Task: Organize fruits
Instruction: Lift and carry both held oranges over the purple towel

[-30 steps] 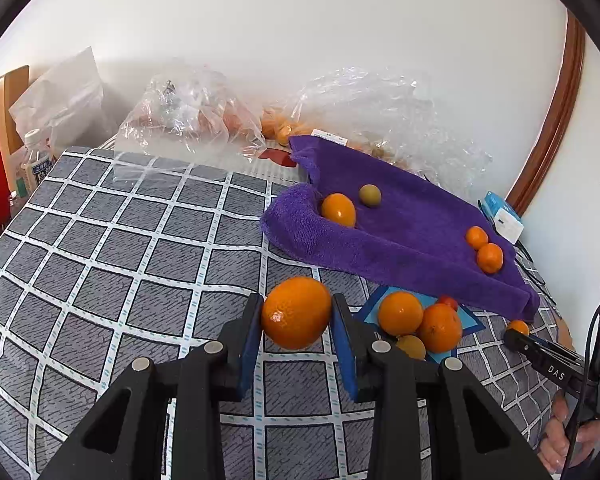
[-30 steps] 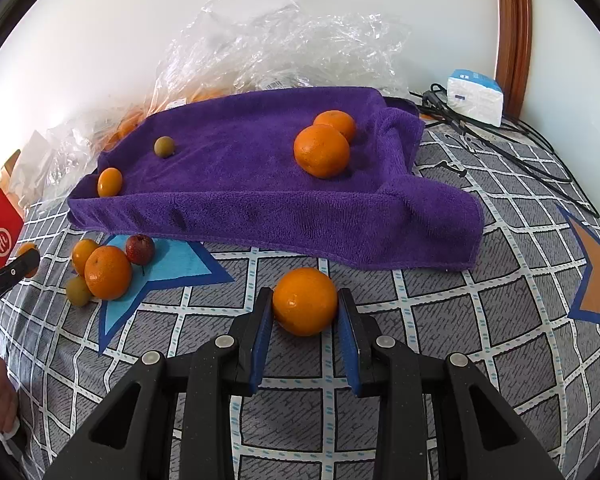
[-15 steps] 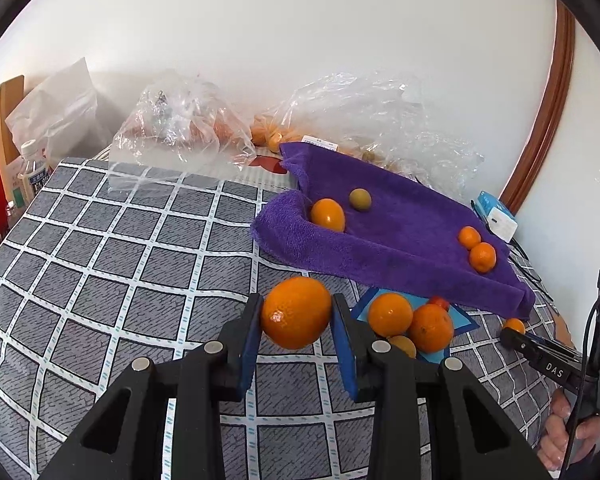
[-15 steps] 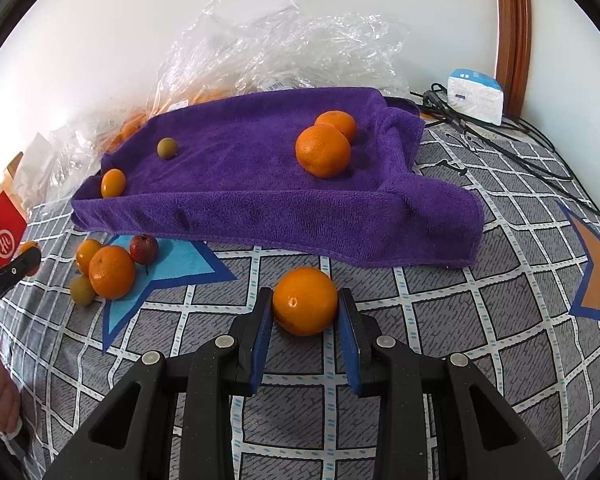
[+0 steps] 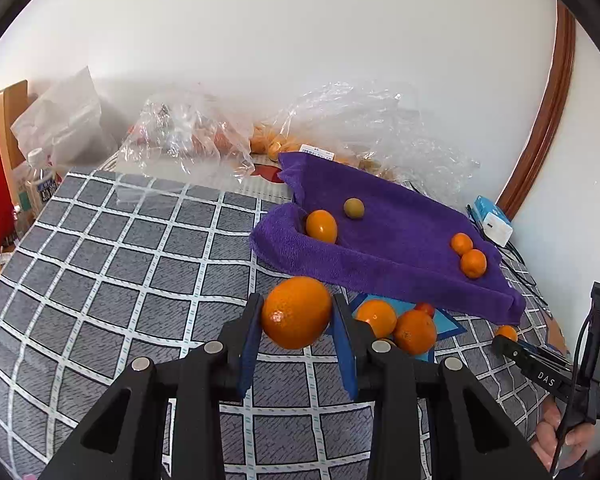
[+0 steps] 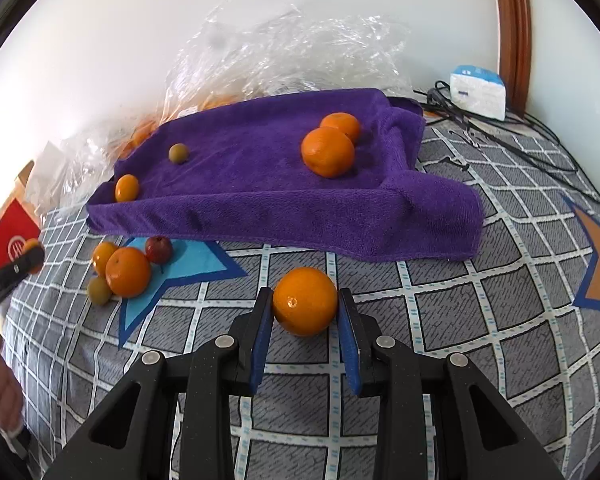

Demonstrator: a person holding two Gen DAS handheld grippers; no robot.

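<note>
While both jaws clamp round oranges — left orange [image 5: 297, 312], right orange [image 6: 305, 301] — no long axis.

Left view pulled back a bit

The purple towel [image 5: 400, 240] and the fruit pile [image 5: 396, 324] sit lower and closer in the left wrist view than a second ago.

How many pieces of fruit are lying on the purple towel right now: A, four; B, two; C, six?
A: the purple towel holds four, namely a big orange with another orange behind it, a small orange and a small green fruit.
</note>
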